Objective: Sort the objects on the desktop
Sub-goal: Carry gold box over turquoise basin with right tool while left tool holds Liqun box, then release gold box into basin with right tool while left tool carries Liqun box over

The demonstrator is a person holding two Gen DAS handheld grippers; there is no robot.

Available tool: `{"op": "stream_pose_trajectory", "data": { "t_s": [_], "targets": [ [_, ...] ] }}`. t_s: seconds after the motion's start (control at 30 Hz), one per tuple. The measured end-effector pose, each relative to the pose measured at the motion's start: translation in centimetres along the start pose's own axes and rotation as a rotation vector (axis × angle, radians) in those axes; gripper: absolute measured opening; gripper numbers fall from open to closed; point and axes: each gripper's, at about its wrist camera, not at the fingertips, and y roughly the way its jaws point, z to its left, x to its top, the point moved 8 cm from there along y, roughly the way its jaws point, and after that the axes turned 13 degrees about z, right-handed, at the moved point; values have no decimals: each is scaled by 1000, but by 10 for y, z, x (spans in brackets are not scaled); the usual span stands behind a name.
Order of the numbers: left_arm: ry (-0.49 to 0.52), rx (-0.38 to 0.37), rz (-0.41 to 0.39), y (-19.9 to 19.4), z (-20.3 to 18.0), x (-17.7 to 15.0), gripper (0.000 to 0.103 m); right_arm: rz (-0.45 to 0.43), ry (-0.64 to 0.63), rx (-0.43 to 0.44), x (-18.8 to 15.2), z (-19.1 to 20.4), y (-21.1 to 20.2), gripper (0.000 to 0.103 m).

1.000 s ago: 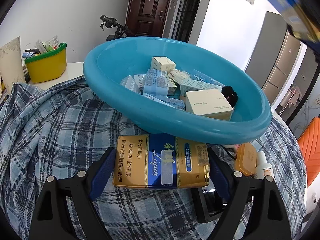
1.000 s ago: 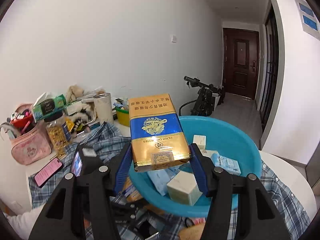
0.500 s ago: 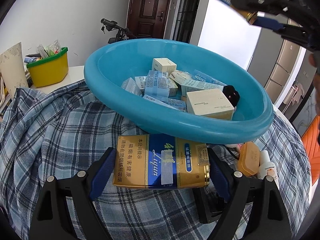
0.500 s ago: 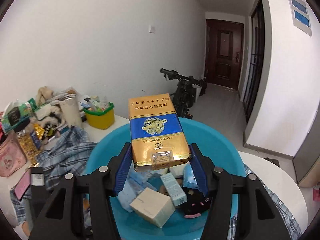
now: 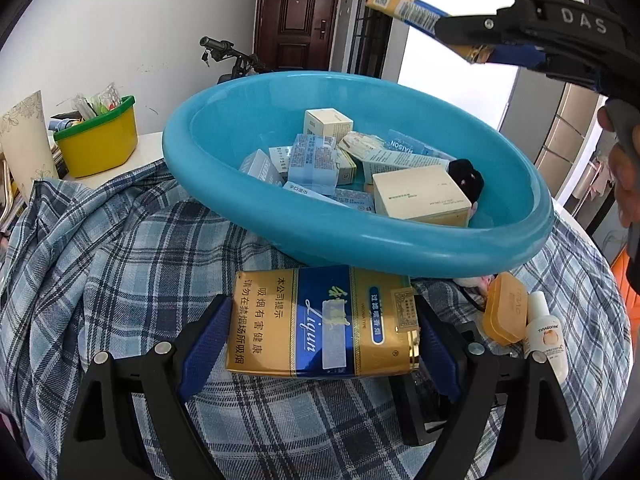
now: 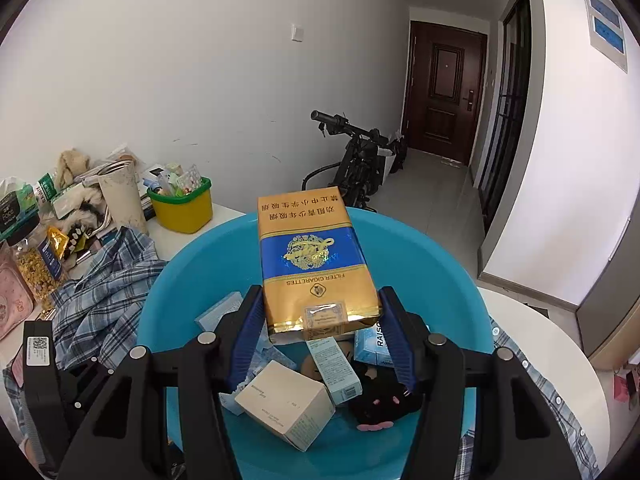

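A blue basin holding several small boxes sits on a plaid cloth. My left gripper is just in front of the basin, its pads against both ends of a gold and blue cigarette carton that lies sideways over the cloth. My right gripper is shut on a second gold and blue carton, held lengthwise in the air above the basin. The left wrist view shows this right gripper and its carton at the top right, higher than the rim.
In the basin lie a cream box and a black plush item. An orange case and a white bottle lie right of the left gripper. A yellow tub and clutter stand at the back left. A person's hand is at the right.
My right gripper has carried its carton from beside the cluttered desk to above the middle of the basin. The left gripper and its carton have stayed put.
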Motion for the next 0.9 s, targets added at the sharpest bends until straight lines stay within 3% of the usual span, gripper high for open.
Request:
{"op": "stream_pose_trajectory", "data": {
  "t_s": [0.37, 0.57, 0.73, 0.9],
  "targets": [
    [-27, 19, 37, -4, 20, -9, 89, 10, -24, 13, 2, 9, -2, 56],
    [-44, -31, 25, -42, 32, -26, 89, 13, -27, 17, 2, 12, -1, 56],
    [-61, -23, -79, -102, 45, -14, 89, 17, -36, 18, 2, 15, -1, 56],
    [-18, 57, -207, -152, 49, 34, 89, 25, -39, 14, 1, 16, 0, 56]
  ]
}}
